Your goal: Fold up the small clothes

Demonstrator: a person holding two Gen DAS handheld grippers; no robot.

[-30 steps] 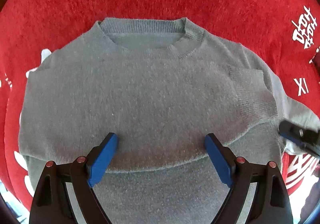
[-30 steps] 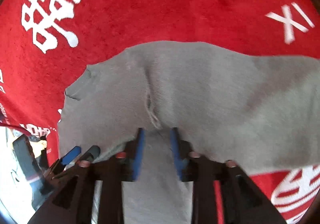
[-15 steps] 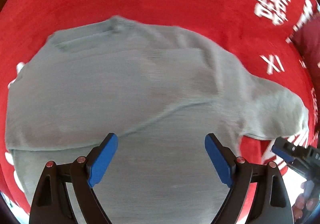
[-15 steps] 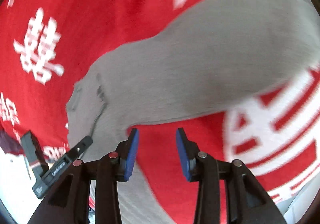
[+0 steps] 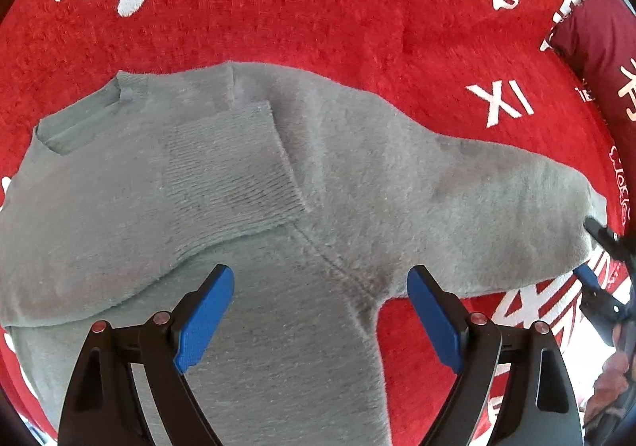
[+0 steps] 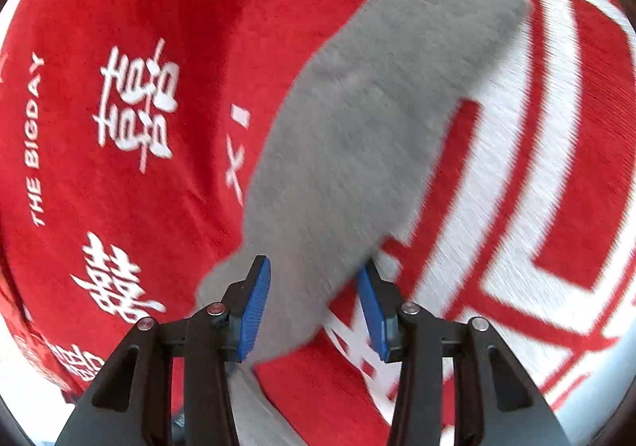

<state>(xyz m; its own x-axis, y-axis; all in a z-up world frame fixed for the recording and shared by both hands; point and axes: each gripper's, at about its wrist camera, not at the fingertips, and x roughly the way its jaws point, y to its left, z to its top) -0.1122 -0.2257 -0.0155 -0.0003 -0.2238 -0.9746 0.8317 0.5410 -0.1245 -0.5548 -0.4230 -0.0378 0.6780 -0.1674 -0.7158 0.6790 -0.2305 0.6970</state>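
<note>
A grey knit sweater (image 5: 357, 175) lies flat on the red blanket (image 5: 278, 8). One sleeve is folded across the chest, its ribbed cuff (image 5: 230, 171) on top. The other sleeve (image 6: 377, 108) stretches out sideways. My left gripper (image 5: 320, 281) hovers open over the armpit seam, nothing between its fingers. My right gripper (image 6: 314, 283) is at that sleeve's end. Its jaws are opening, the sleeve lies under and between them, and the pads do not press it. In the left wrist view the right gripper (image 5: 592, 253) shows at the sleeve's tip.
The red blanket (image 6: 119, 187) carries white characters and lettering. A dark red cushion (image 5: 596, 48) sits at the far right of the left wrist view. A person's hand (image 5: 612, 370) shows at the lower right edge. A pale floor strip (image 6: 596, 398) borders the blanket.
The left gripper slid from the sweater's chest to the armpit of the outstretched sleeve. The right gripper let go of a pinch of fabric, rolled, moved out to the sleeve's end and widened.
</note>
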